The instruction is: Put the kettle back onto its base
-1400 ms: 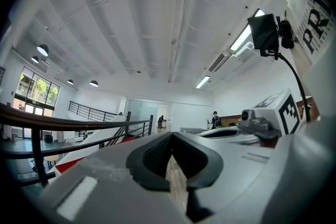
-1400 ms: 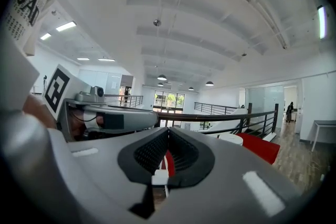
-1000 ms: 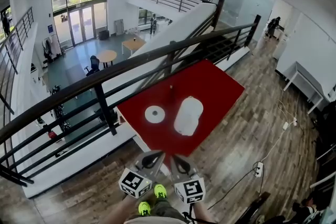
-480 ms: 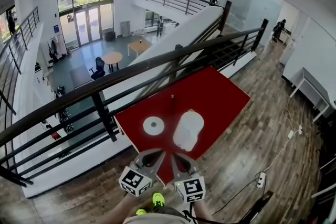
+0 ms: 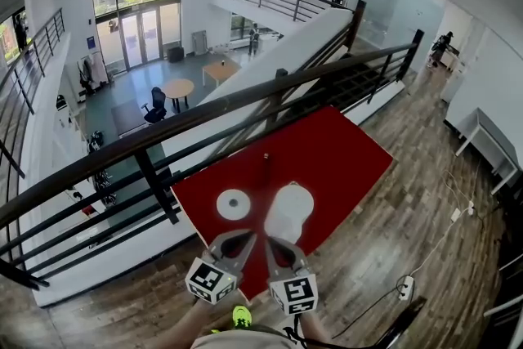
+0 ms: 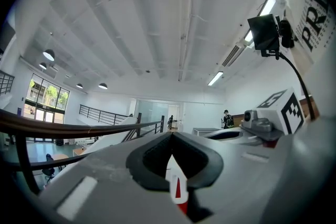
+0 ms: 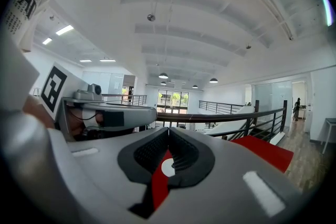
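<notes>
White kettle [image 5: 288, 212] sits on red table [image 5: 343, 151], off its round base [image 5: 234, 204]; base at kettle's 9 o'clock, apart. Left gripper [image 5: 243, 238] and right gripper [image 5: 270, 242] side by side at kettle's 6 o'clock.

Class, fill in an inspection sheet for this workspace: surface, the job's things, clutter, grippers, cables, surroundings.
Surface: red table, carrying three things.
Job's things: white kettle stands on the table to the right of the round white base, apart from it and not yet on it.
Clutter: one small dark object towards the table's far side, too small to identify.
Grippers: left gripper and right gripper are both shut and empty, side by side at the table's near edge.
Cables: white cable runs across the floor to a power strip.
Surroundings: black railing beyond the table, wooden floor, open hall below.
</notes>
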### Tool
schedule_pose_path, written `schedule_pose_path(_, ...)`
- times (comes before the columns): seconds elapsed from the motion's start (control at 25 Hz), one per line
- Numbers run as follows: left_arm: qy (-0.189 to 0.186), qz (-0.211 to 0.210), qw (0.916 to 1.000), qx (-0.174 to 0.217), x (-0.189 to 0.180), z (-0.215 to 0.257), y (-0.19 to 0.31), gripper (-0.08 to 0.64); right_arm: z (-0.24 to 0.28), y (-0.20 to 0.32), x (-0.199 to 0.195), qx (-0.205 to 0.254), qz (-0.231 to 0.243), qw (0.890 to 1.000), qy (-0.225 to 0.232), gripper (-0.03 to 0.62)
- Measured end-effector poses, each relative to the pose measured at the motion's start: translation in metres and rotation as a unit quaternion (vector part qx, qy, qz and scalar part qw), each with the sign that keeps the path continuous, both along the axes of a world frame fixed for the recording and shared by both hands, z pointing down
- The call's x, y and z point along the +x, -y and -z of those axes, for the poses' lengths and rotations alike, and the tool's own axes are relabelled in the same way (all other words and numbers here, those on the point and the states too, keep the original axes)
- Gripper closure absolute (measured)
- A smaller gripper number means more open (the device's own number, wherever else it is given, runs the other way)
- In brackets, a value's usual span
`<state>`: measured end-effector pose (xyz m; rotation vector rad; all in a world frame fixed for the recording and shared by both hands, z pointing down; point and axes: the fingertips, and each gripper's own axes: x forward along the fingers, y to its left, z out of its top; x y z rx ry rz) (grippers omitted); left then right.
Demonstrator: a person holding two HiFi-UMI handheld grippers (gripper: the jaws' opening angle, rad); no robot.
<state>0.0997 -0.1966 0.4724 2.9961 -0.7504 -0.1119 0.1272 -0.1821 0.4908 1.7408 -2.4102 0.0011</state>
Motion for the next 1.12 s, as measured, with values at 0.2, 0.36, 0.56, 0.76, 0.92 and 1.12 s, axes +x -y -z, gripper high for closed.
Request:
schedule_pose_path(0.2, -0.003, 0.006, 0.9999, 0.009, 0.015, -0.009, 0.018, 0.568, -0.007, 0.016, 0.014, -0.008, 0.004, 1.000, -0.011, 0.575)
schedule_pose_path(0.36, -0.002, 0.002, 0.9999, 0.012, 0.030, -0.016, 0.025, 0.568, -0.014, 0.025, 0.031, -0.020, -0.012, 1.000, -0.012, 0.554)
schedule_pose_path(0.56, 0.007, -0.006, 0.9998, 0.016, 0.043, -0.032, 0.037, 0.568, -0.028, 0.035, 0.050, -0.031, -0.044, 0.998, -0.014, 0.498)
schedule_pose_path(0.76, 0.013, -0.009, 0.9999, 0.006, 0.046, -0.045, 0.050, 0.568, -0.044, 0.042, 0.057, -0.044, -0.076, 0.996, -0.016, 0.445)
schedule_pose_path(0.92, 0.017, -0.011, 0.9996, 0.017, 0.055, -0.054, 0.058, 0.568, -0.055, 0.048, 0.070, -0.053, -0.107, 0.993, -0.022, 0.417)
schedule_pose_path(1.12, 0.021, -0.016, 0.9995, 0.019, 0.074, -0.068, 0.058, 0.568, -0.076, 0.048, 0.091, -0.072, -0.143, 0.987, -0.033, 0.399)
